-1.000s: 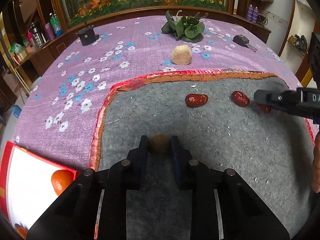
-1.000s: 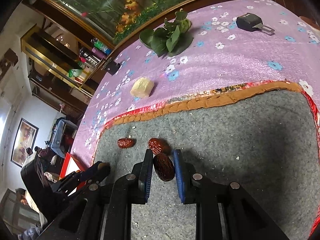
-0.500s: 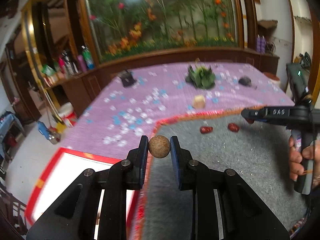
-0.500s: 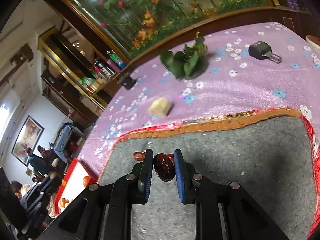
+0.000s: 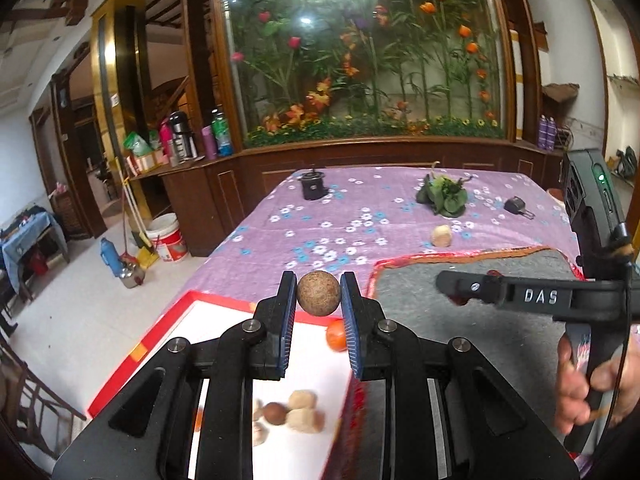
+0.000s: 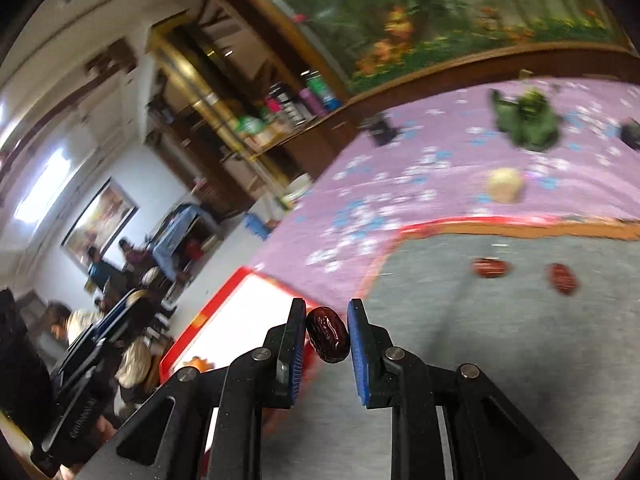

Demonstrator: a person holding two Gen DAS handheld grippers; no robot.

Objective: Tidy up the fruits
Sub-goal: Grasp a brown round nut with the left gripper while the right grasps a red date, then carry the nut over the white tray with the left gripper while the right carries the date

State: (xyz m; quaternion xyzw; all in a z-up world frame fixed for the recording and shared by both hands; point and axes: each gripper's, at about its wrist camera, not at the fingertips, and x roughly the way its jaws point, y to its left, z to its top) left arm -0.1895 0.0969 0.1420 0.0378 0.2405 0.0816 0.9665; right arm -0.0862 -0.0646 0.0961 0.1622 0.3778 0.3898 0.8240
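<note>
My left gripper (image 5: 318, 294) is shut on a round brown fruit (image 5: 318, 293) and hangs above the white tray with a red rim (image 5: 192, 300). In the tray lie an orange (image 5: 335, 334), a small brown fruit (image 5: 274, 413) and pale pieces (image 5: 304, 410). My right gripper (image 6: 327, 340) is shut on a dark red date (image 6: 327, 339), raised over the left edge of the grey mat (image 6: 500, 340). Two more dates (image 6: 489, 267) (image 6: 562, 277) lie on the mat. The right gripper also shows in the left wrist view (image 5: 444, 280), held by a hand (image 5: 592, 384).
A pale lump (image 5: 441, 235) rests on the purple flowered tablecloth (image 5: 320, 232), with a green leafy plant (image 5: 444, 196), a black key fob (image 5: 516, 205) and a small black device (image 5: 313, 185) farther back. The floor drops off left of the table. People sit at the far left (image 6: 120, 320).
Both grippers have lifted off the grey mat with their fruits and swung left toward the tray. The left one now hangs over the tray; the right wrist view has tilted and blurred.
</note>
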